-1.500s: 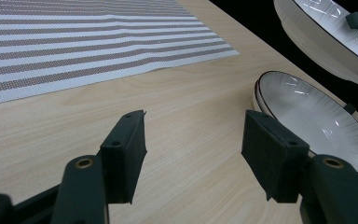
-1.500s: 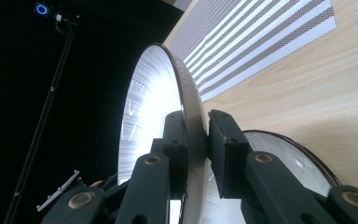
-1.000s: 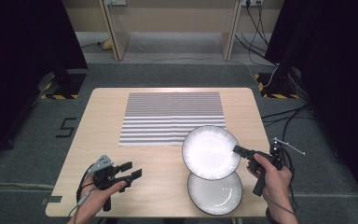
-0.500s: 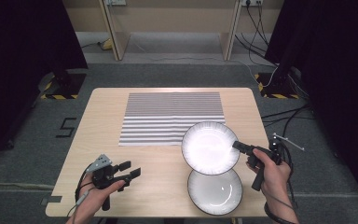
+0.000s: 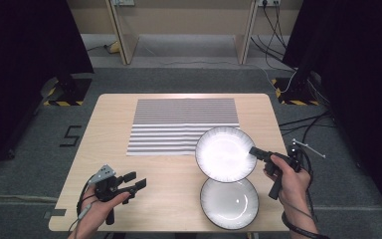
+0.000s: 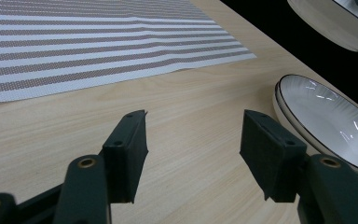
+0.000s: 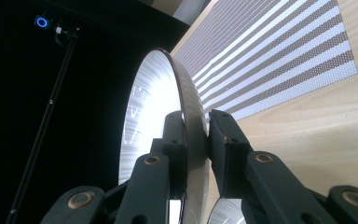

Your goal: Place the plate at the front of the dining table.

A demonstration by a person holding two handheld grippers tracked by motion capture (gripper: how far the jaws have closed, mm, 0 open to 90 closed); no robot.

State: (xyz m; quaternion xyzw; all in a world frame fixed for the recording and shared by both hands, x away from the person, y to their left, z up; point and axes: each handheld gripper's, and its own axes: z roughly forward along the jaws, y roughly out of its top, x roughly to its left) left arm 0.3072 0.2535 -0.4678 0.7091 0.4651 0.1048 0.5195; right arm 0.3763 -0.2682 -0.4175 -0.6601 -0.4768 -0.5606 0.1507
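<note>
Lifted slightly farther over the striped placemat (image 5: 184,124), a white plate (image 5: 225,153) is clamped by the right gripper (image 5: 253,151) above another plate (image 5: 229,202); the left gripper (image 5: 137,180) rests released over the bench (image 5: 104,149).

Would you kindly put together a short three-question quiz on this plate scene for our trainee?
1. True or false: the right gripper has its fingers clamped on the rim of the lifted plate.
2. Where does the other plate rest? A) on the striped mat B) on bare table near the front edge C) on the floor
3. Fill in: the left gripper is ____ and holds nothing.

Key
1. True; the right gripper view shows the rim between its fingers.
2. B
3. open
</note>
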